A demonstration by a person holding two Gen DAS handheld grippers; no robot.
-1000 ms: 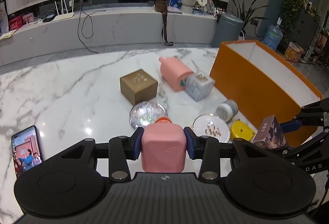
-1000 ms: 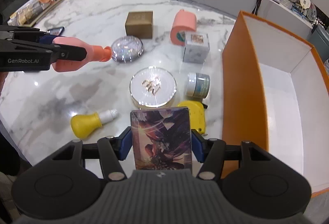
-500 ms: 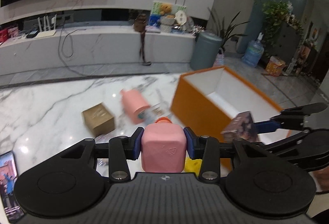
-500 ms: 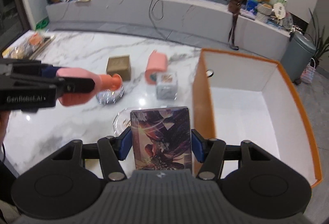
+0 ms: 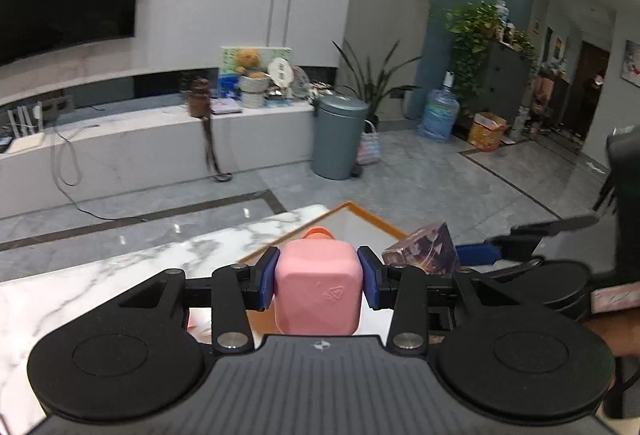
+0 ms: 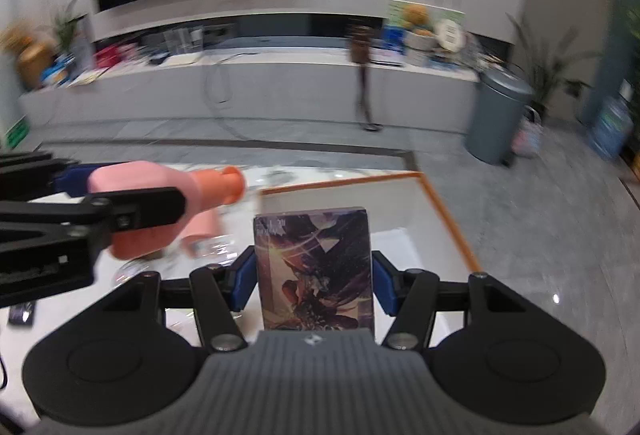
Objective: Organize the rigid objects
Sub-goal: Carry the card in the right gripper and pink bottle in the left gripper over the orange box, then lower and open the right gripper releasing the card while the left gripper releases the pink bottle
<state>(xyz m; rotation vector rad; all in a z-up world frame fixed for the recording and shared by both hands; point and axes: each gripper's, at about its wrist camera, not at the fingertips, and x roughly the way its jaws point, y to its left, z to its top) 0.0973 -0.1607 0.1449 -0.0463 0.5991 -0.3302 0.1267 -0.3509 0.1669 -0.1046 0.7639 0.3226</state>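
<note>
- I am holding a pink, square-shouldered plastic bottle with an orange cap (image 5: 318, 287) in the left gripper (image 5: 319, 277); its blue pads are pressing on the bottle's two flat sides, with the base toward the camera.
- I am clamping a flat, upright card box printed with dark fantasy artwork (image 6: 315, 267) in the right gripper (image 6: 314, 279), pads bearing on its narrow edges.
- Both objects are hanging in the air, off the white marble table (image 5: 120, 271).
- The orange-walled open box with a white interior (image 6: 444, 211) is lying ahead of and below both sets of fingers; from the right wrist its white floor is showing directly past the card box, while from the left wrist only its far corner is peeking beyond the bottle cap.
- The bottle's long axis is running forward along the fingers, cap leading, toward the box's near left rim.
- I am judging the right hand to be the nearer to a drop: the card box looks to be over the opening, while the bottle looks to be beside the left wall.
- The clutter left on the table is too blurred to identify.
</note>
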